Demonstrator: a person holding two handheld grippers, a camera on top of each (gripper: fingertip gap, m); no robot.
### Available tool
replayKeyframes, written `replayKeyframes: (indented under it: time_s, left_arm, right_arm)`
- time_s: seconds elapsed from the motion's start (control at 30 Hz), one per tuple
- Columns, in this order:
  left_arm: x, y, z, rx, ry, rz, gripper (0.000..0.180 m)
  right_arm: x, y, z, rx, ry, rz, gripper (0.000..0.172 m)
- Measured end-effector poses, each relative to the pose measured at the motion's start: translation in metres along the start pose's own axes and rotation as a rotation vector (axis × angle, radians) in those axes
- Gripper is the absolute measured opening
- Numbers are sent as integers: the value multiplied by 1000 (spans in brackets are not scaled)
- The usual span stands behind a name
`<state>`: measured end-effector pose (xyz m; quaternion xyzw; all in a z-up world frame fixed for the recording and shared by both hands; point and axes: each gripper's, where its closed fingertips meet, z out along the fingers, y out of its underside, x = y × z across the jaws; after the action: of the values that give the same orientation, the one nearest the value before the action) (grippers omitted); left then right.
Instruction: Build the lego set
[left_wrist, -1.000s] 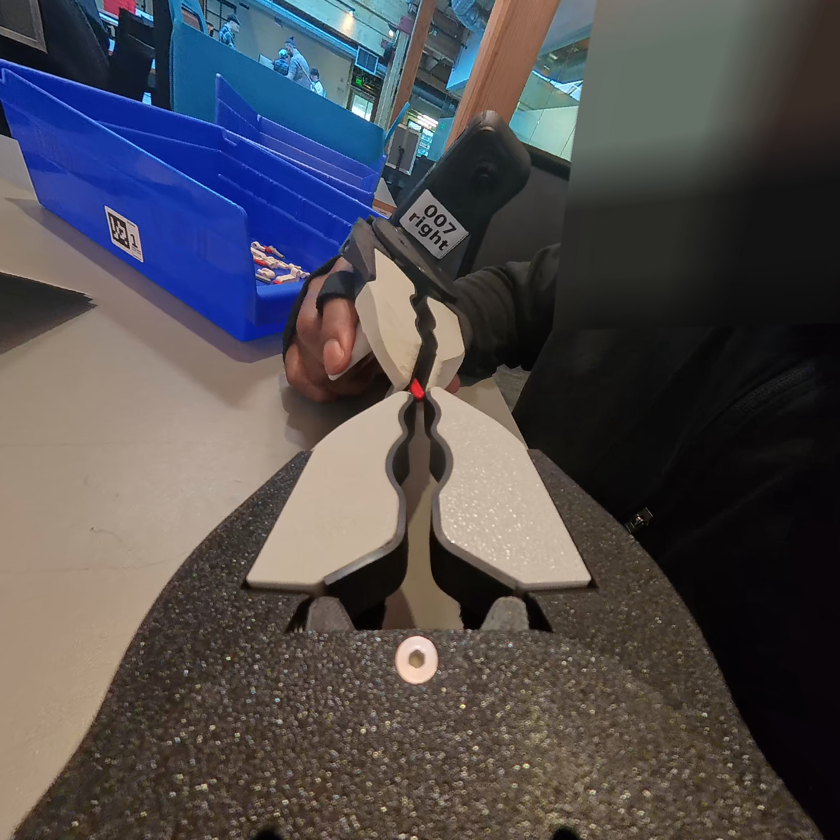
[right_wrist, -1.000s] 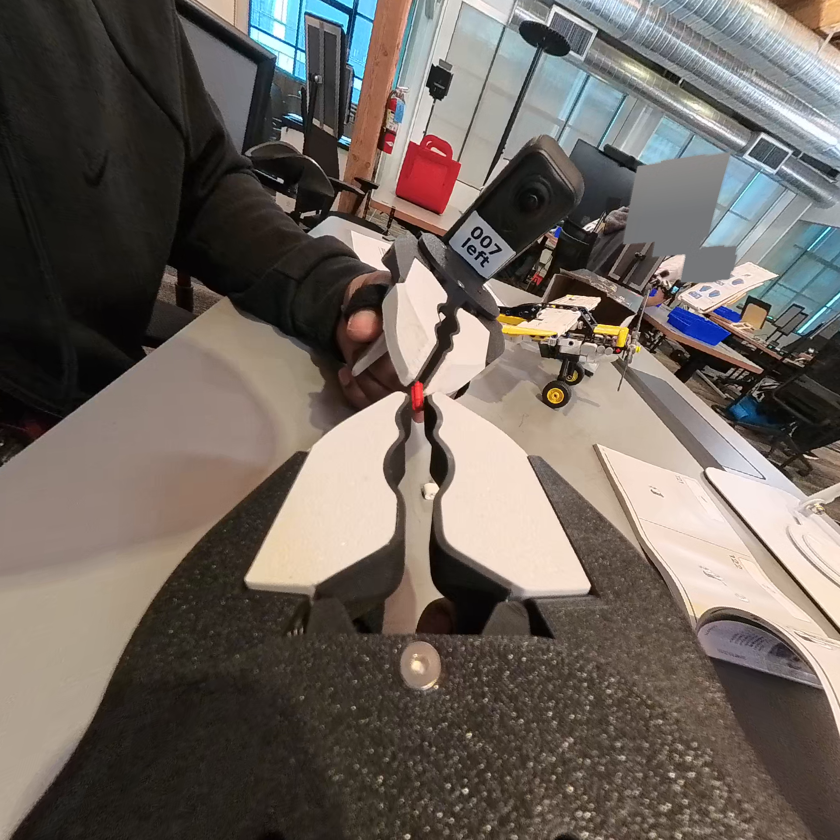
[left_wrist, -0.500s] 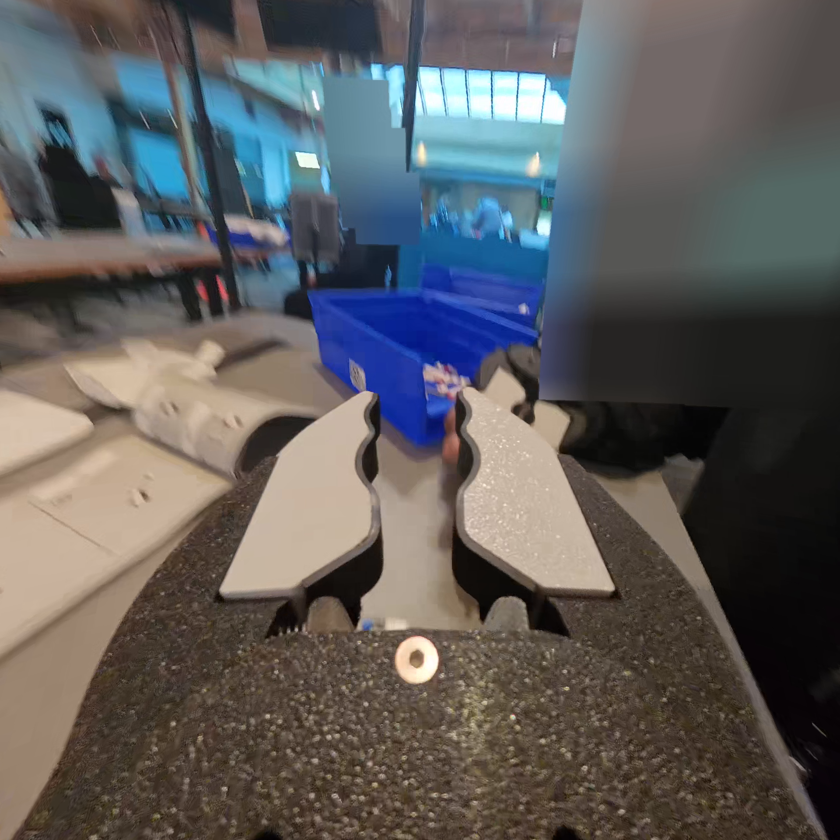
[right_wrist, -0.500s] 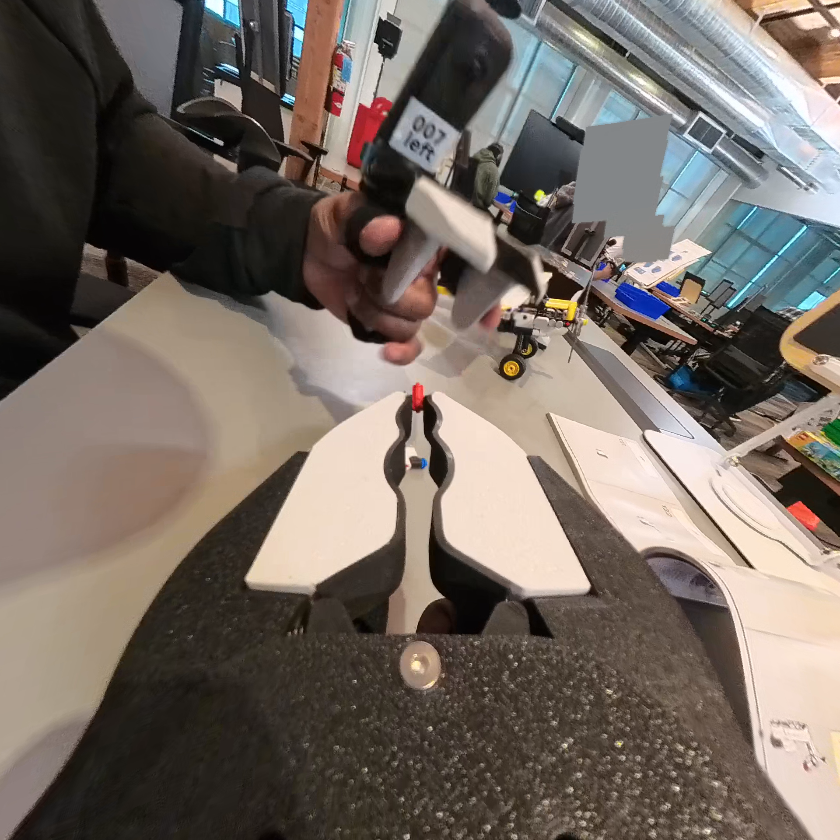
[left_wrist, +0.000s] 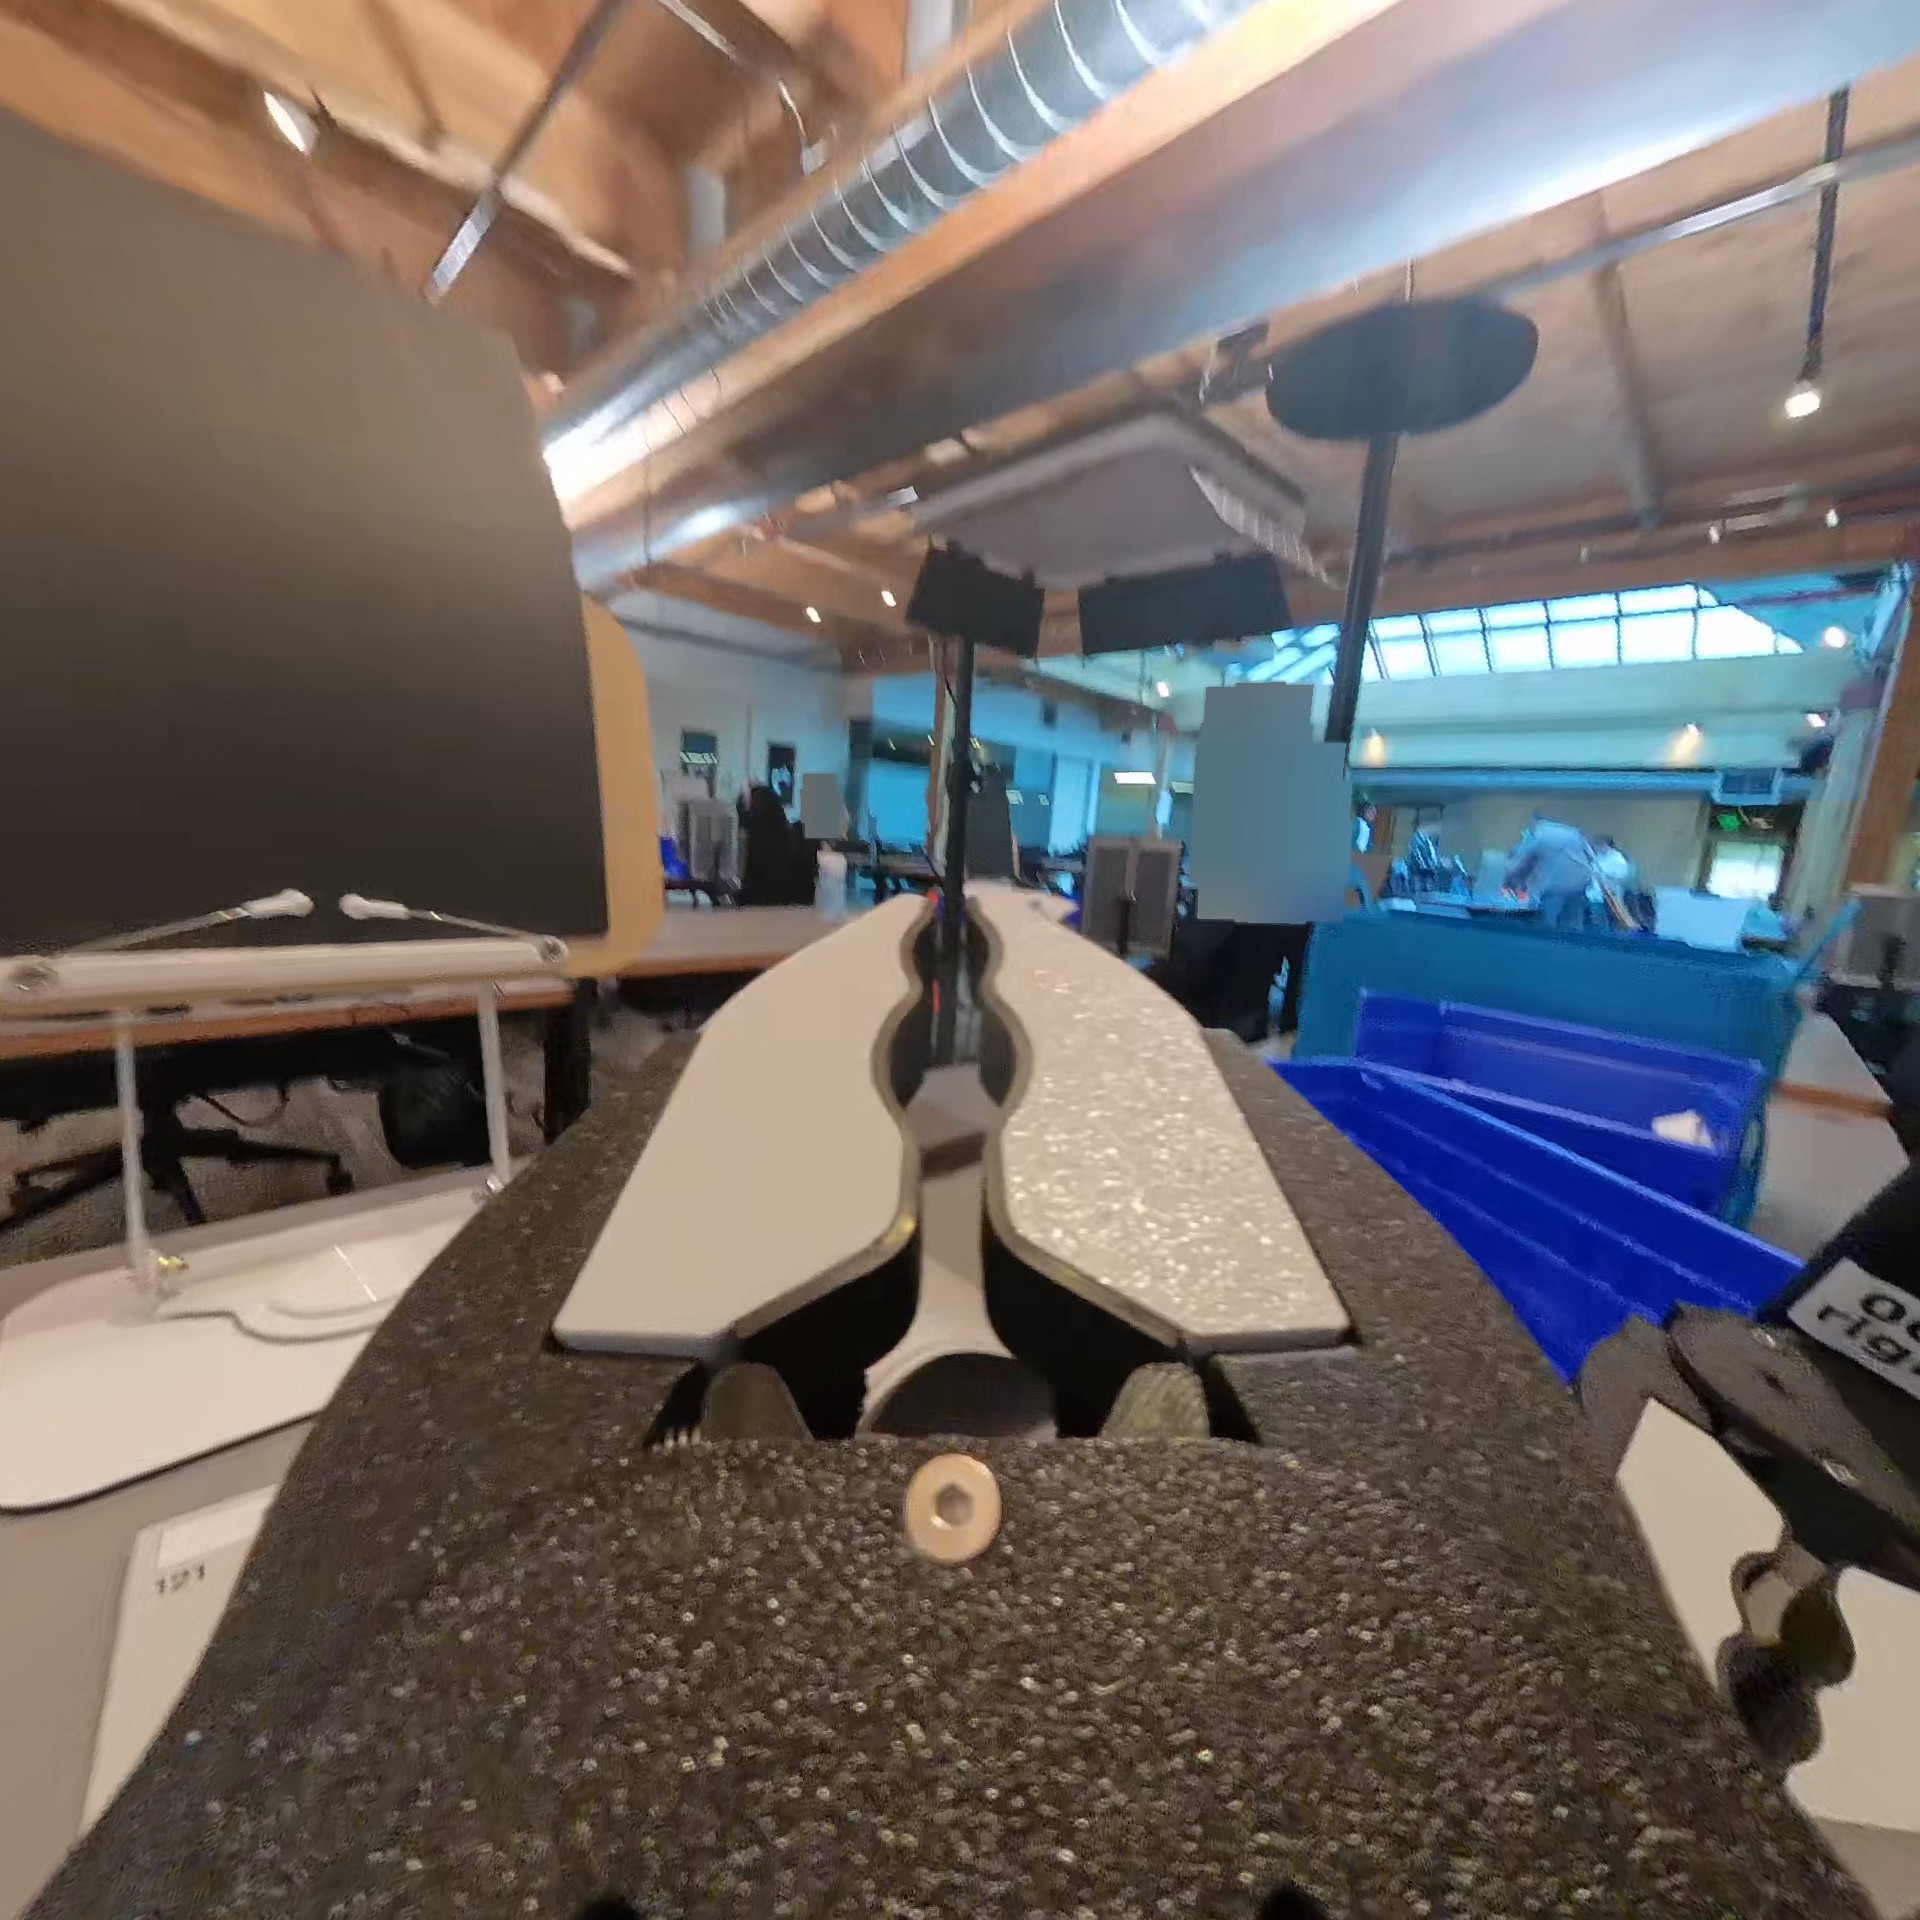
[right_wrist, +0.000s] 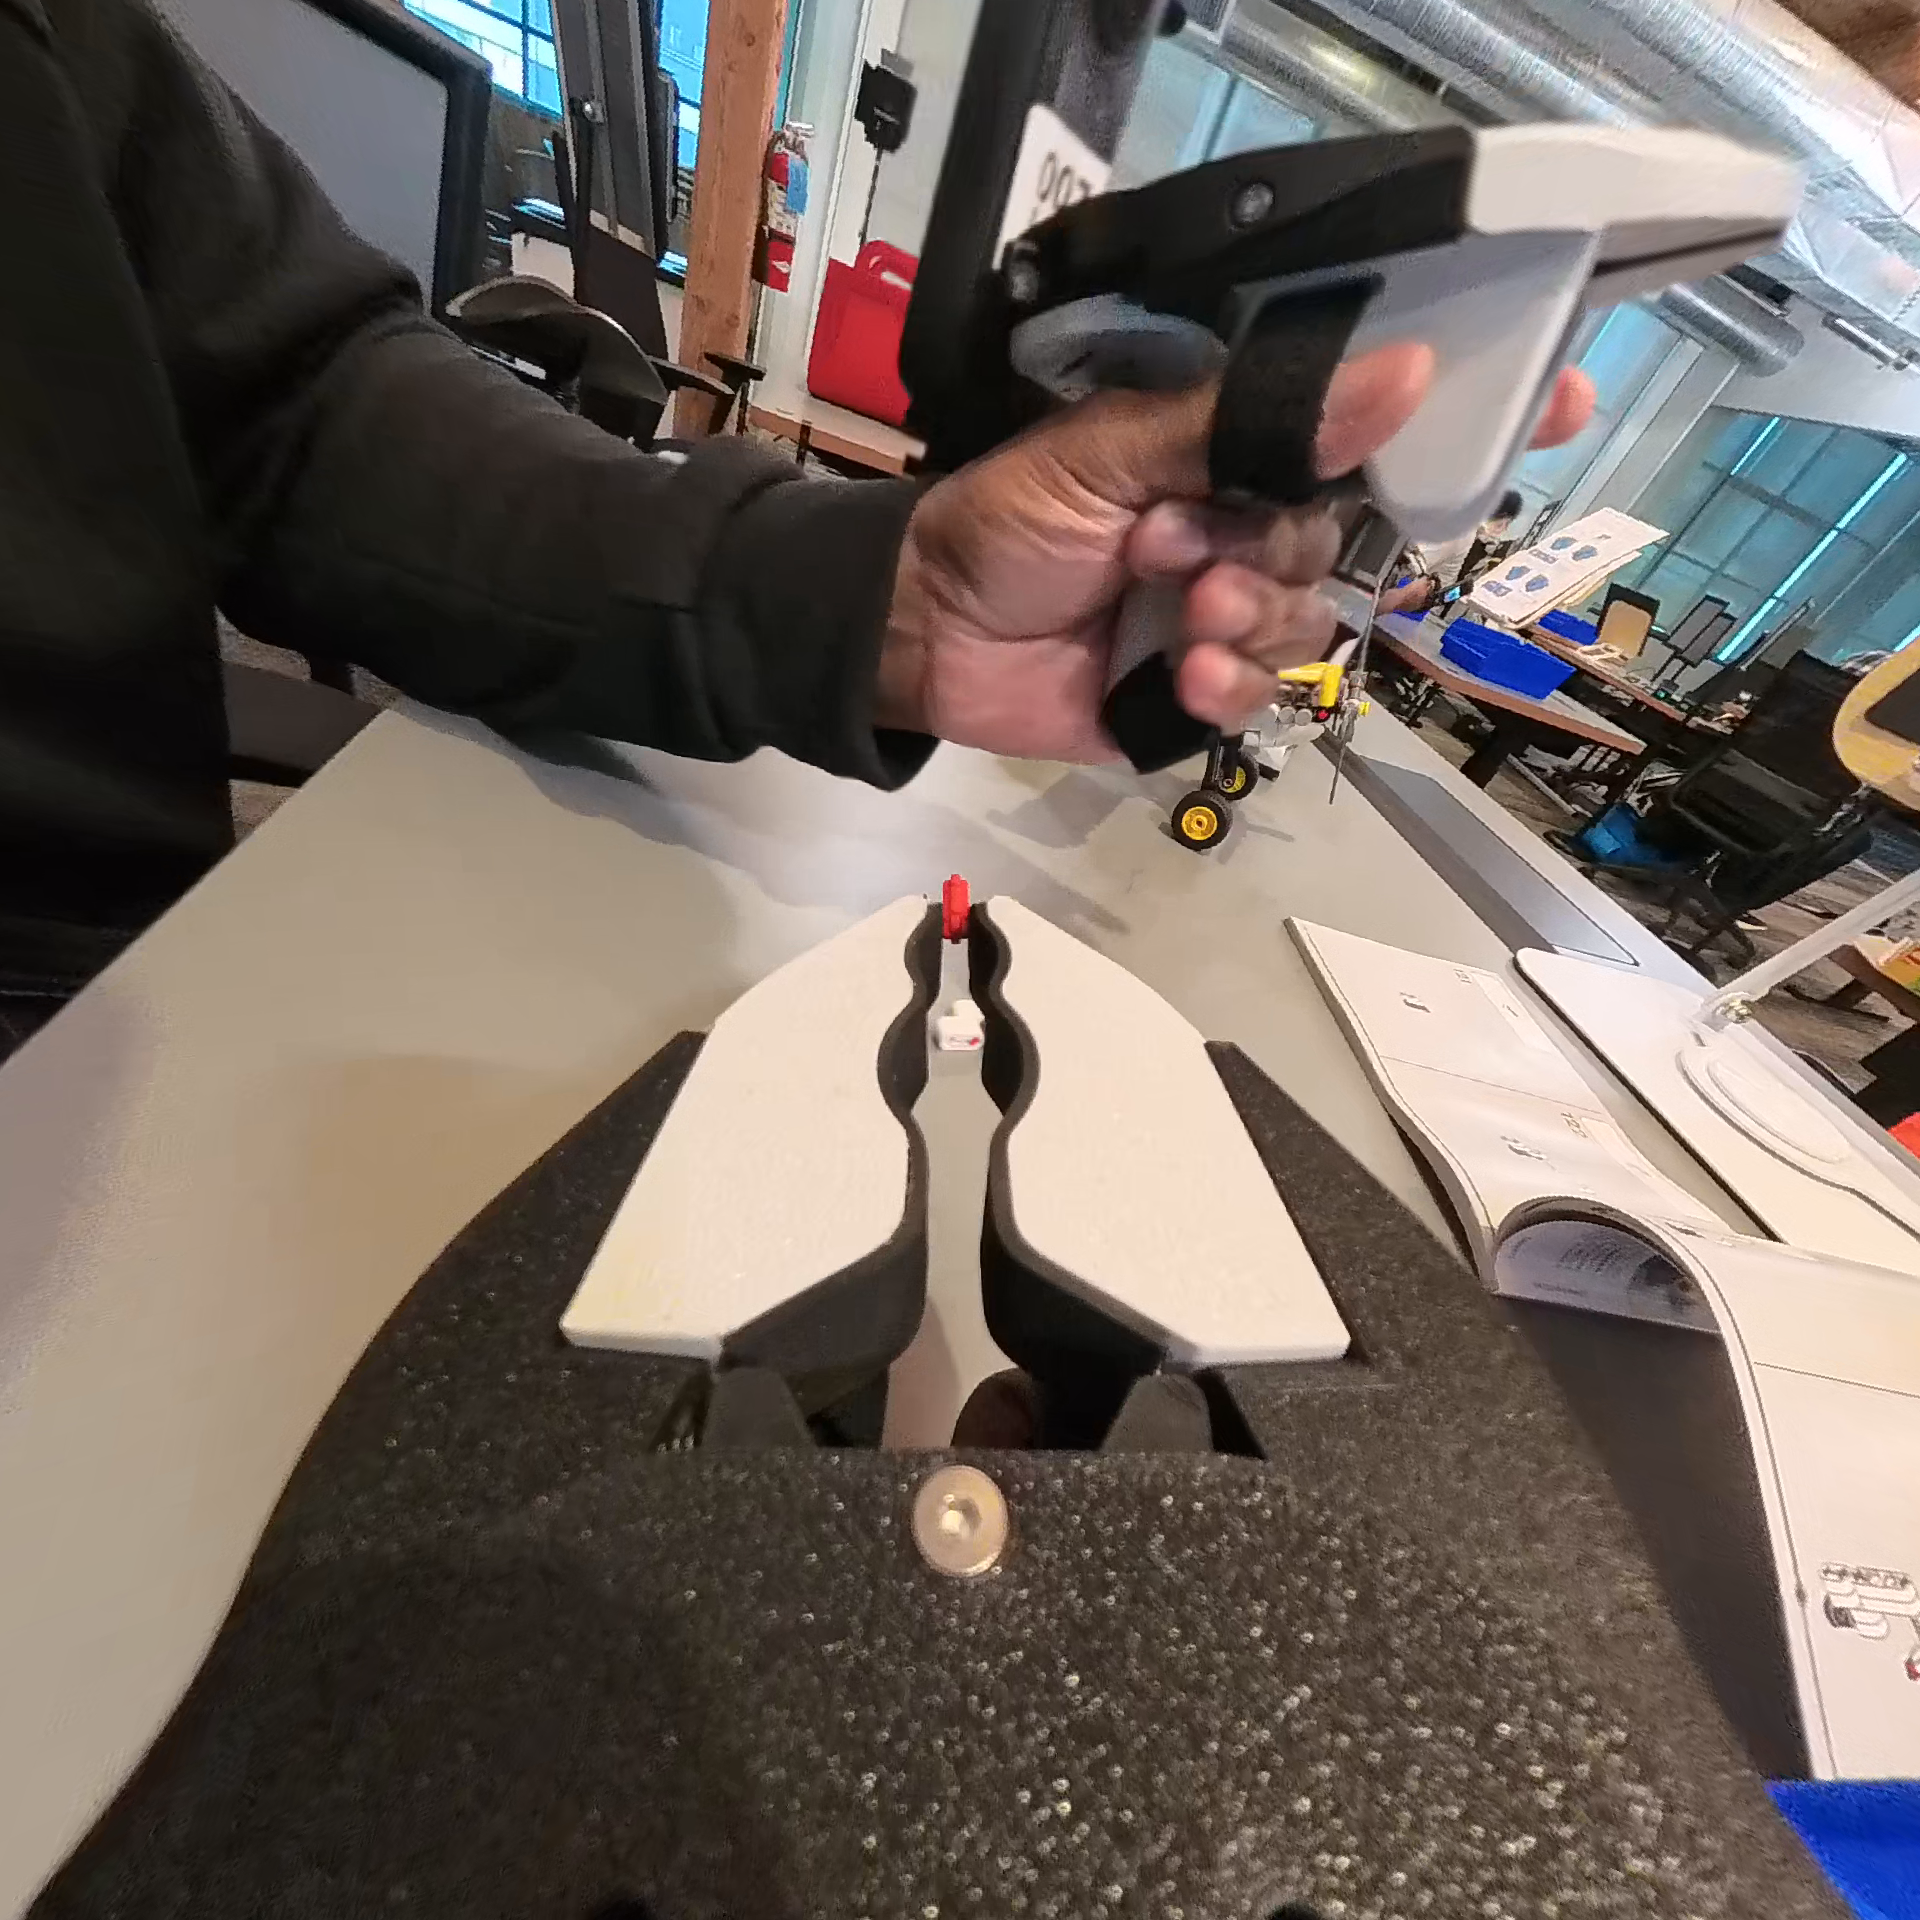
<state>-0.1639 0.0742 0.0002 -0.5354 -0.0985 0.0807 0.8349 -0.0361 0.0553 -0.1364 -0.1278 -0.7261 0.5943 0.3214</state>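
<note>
My right gripper (right_wrist: 956, 914) is shut on a small red piece (right_wrist: 954, 906) that sticks up from its fingertips, low over the grey table (right_wrist: 416, 987). A small white piece (right_wrist: 958, 1029) lies on the table under the gap between its fingers. My left gripper (left_wrist: 951, 912) is raised and points out into the room, with its fingertips together. It also shows in the right wrist view (right_wrist: 1756, 197), held in a hand (right_wrist: 1039, 603) high above the table. The right gripper's fingers (left_wrist: 1704, 1558) show at the lower right of the left wrist view.
A toy plane with yellow wheels (right_wrist: 1205, 821) stands farther along the table. An open booklet (right_wrist: 1455, 1091) lies to the right. A blue bin (left_wrist: 1507, 1174) is at the right of the left wrist view. A dark screen (left_wrist: 260, 623) on a white stand (left_wrist: 156, 1382) is at its left. Left tips to right tips: about 20 cm.
A second ago both grippers met at the red piece. My left gripper opened, swung up and away, and its fingers came together again. The right gripper kept the red piece.
</note>
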Motion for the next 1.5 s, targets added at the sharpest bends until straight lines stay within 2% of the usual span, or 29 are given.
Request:
replayKeyframes:
  time_s: [0.03,0.1,0.2,0.33,0.4,0.47,0.73,0.87,0.97,1.1,1.2,1.3,1.5]
  left_arm:
    - [1,10,4,-68,13,-6,12]
    - [5,47,8,-328,44,-31,40]
    - [13,103,-17,-710,110,-2,47]
    - [20,161,-91,-1208,241,121,54]
    - [21,176,-119,-1352,282,194,53]
    - [20,185,-135,-1436,305,238,54]
    - [21,192,-157,-1562,409,272,44]
    - [29,191,-159,-1543,448,272,27]
    - [30,192,-157,-1515,450,273,25]
    - [38,193,-151,-1412,478,321,25]
    - [48,193,-148,-1331,498,389,25]
    - [65,182,-134,-1157,517,465,25]
    - [77,164,-115,-923,496,474,25]
  right_arm:
    - [-1,0,0,1,0,0,4]
    - [-1,-1,-1,2,-1,1,4]
    - [-2,0,-2,-6,-6,1,4]
    - [-3,5,-2,-31,-17,5,4]
    - [-4,6,-1,-35,-24,6,4]
    - [-6,6,-1,-40,-28,0,4]
    - [-4,9,-1,-50,-27,-1,4]
    - [-5,10,0,-56,-34,2,4]
    - [-6,12,1,-70,-35,-5,4]
    - [-4,20,3,-128,-7,-30,4]
    - [5,35,4,-232,51,-39,4]
    - [9,49,5,-330,84,-71,4]
    - [-3,48,7,-328,40,-158,4]
